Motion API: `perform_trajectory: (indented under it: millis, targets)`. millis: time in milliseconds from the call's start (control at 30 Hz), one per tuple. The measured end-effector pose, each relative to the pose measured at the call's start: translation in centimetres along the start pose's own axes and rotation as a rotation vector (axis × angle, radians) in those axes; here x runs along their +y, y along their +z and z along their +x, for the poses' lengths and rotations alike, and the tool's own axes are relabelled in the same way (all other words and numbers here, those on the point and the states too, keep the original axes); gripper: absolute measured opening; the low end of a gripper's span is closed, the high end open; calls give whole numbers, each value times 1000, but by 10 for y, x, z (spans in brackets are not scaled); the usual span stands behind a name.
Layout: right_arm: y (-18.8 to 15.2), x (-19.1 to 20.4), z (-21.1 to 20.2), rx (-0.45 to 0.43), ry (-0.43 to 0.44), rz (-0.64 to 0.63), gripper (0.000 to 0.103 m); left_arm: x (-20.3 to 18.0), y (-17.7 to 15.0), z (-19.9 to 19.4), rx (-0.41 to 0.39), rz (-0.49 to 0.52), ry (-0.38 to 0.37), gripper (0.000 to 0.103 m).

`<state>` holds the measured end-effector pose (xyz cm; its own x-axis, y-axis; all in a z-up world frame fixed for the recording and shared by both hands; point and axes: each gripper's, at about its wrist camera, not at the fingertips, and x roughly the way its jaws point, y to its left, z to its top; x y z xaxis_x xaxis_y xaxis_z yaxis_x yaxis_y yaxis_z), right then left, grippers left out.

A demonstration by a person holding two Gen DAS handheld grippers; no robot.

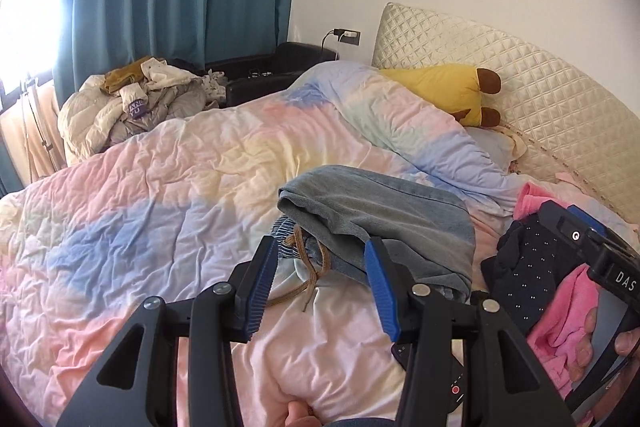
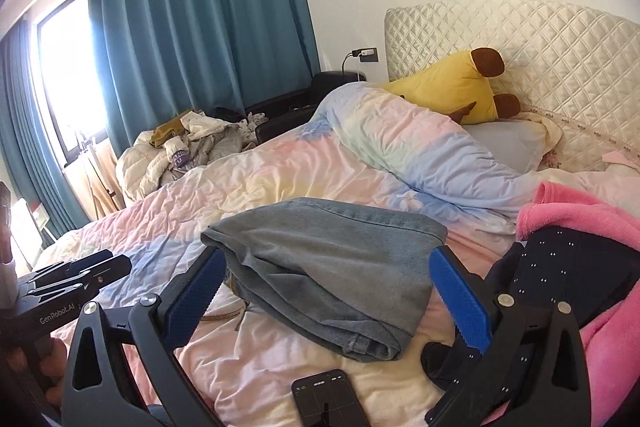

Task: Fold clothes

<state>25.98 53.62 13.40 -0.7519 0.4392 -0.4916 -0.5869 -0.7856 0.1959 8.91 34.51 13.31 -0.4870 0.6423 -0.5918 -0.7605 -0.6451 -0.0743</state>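
Folded blue jeans point(image 1: 384, 219) lie on the pastel quilt point(image 1: 160, 195), with a brown drawstring point(image 1: 312, 279) trailing from under them. My left gripper point(image 1: 322, 247) is open just in front of the jeans, empty. In the right wrist view the jeans point(image 2: 332, 263) lie between the spread fingers of my right gripper point(image 2: 328, 259), which is open and empty. A dark dotted garment point(image 2: 560, 267) and a pink fleece point(image 2: 580, 211) lie heaped at the right; they also show in the left wrist view point(image 1: 532, 267).
A phone point(image 2: 328, 403) lies on the quilt near the front edge. A yellow plush point(image 2: 460, 87) leans on the quilted headboard point(image 2: 540, 59). A heap of pale clothes point(image 2: 180, 151) lies at the far left by the blue curtain point(image 2: 200, 27).
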Motion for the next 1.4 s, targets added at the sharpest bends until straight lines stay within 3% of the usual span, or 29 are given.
perform_trajectory:
  millis: [200, 433, 600, 800, 1400]
  targets:
    - [-16, 18, -36, -12, -39, 40, 103, -4, -13, -38, -27, 33, 10, 47]
    - [-55, 34, -67, 33, -66, 77, 103, -9, -37, -79, -54, 85, 39, 47]
    - [-76, 49, -85, 54, -104, 75, 103, -5, -56, -96, -49, 71, 36, 47]
    - [-86, 61, -99, 43, -140, 66, 103, 8, -71, -104, -39, 29, 30, 47]
    - [-89, 71, -99, 30, -187, 49, 103, 8, -76, -108, -48, 35, 49, 47]
